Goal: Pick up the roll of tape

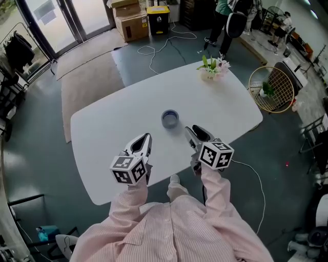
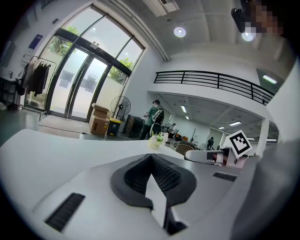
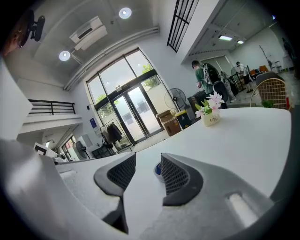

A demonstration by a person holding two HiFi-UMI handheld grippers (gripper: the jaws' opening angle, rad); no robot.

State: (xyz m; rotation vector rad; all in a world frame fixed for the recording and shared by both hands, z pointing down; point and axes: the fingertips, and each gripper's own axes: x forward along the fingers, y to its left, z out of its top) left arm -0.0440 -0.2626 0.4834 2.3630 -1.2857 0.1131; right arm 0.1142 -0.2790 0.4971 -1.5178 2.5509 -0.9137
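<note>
The roll of tape, a blue-grey ring, lies flat near the middle of the white table. My right gripper hovers just right of and nearer than it, with its jaws open and nothing between them. In the right gripper view the tape peeks out just beyond the gap, partly hidden by the right finger of my right gripper. My left gripper is left of and nearer than the roll. In its own view the left gripper is shut and empty.
A small pot of flowers stands at the table's far right end. A round wire basket sits off the right edge. Cardboard boxes, a floor cable and standing people are beyond the table.
</note>
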